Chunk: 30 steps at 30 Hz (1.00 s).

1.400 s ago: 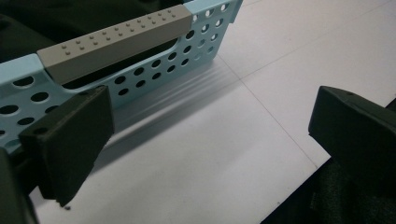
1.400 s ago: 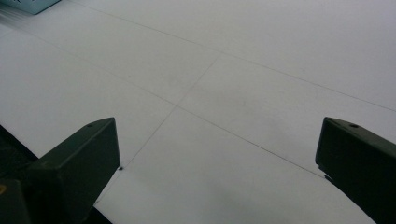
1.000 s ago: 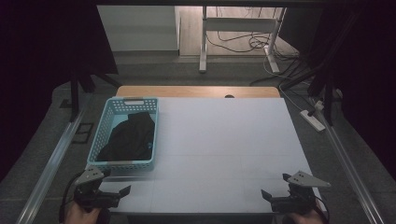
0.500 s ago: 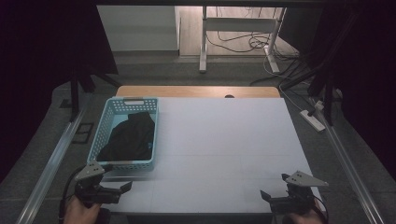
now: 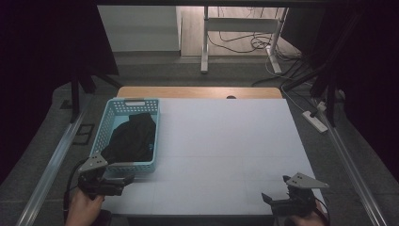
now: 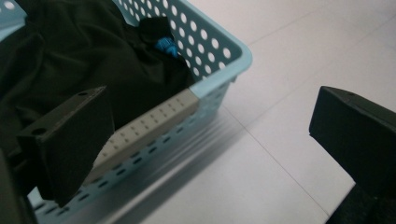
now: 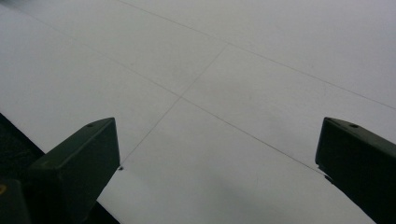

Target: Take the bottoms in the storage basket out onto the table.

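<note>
Two grippers are sitting at the near edge of the white table (image 5: 226, 141), one at each corner. The left gripper (image 5: 126, 179) is hovering just in front of the near short wall of a light blue basket (image 5: 106, 125), its tips pointing toward the basket's near right corner. In the left gripper view, its jaws are standing wide apart with nothing between them; one jaw is showing in front of the basket's near wall and the other over bare table. The person's left hand (image 5: 83, 207) is gripping it from below.

A black garment (image 5: 131, 139) is lying crumpled inside the basket, which is standing on the left side of the table with its long side running away from the person. In the left gripper view, the dark cloth (image 6: 79, 60) is filling most of the basket (image 6: 219, 70), and a small bright blue patch (image 6: 164, 45) is peeking out of it near the perforated side wall. A grey strip (image 6: 149, 123) is running along the basket's near rim.

The right gripper (image 5: 267, 198) is resting at the near right corner, well apart from the basket. In the right gripper view, its jaws are also spread wide and holding nothing, with plain white tabletop (image 7: 233, 84) crossed by thin seams between them.
</note>
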### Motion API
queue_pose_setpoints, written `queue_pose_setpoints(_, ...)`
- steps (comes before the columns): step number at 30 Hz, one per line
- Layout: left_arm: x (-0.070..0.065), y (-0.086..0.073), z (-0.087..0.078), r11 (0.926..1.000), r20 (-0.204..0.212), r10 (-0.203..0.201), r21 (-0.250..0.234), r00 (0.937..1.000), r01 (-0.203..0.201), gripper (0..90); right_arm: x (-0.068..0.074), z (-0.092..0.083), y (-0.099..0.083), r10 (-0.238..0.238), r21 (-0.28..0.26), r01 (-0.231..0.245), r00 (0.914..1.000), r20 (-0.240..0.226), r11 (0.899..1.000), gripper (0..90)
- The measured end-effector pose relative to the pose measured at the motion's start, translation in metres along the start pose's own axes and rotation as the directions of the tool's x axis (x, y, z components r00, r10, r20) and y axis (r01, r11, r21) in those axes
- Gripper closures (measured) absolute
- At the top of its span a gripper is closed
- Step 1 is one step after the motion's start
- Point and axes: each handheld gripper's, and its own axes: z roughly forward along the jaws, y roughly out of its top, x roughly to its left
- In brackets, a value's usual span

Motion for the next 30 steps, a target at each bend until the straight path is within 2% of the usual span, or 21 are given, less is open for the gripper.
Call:
queue_pose_setpoints(5, 0.005, 0.007, 0.003, 1.0, -0.017, 0.002, 0.005, 0.9999, -0.001, 0.6, 0.0, 0.0, 0.0, -0.005, 0.005, 0.005, 1.0, -0.002, 1.0, 0.1)
queue_pose_setpoints(13, 0.012, 0.015, 0.008, 0.9998, -0.012, -0.02, -0.006, 0.9997, 0.02, 0.0, 0.0, 0.0, 0.0, -0.008, 0.004, 0.008, 1.0, -0.004, 1.0, 0.2)
queue_pose_setpoints(15, 0.014, 0.019, 0.01, 0.9998, -0.022, -0.02, 0.01, 0.9996, 0.02, 0.0, 0.0, 0.0, 0.0, -0.003, 0.001, 0.003, 1.0, -0.007, 1.0, 0.2)
queue_pose_setpoints(24, 0.021, 0.028, 0.017, 0.9995, -0.02, -0.02, 0.023, 0.9996, 0.02, 0.0, -0.001, 0.0, 0.0, -0.002, -0.001, 0.002, 0.9998, -0.02, 1.0, 0.4)
queue_pose_setpoints(30, 0.026, 0.034, 0.022, 0.9992, -0.025, -0.022, 0.032, 0.9995, 0.022, 0.0, 0.001, 0.001, 0.0, -0.012, 0.01, 0.012, 0.9999, -0.008, 1.0, 0.3)
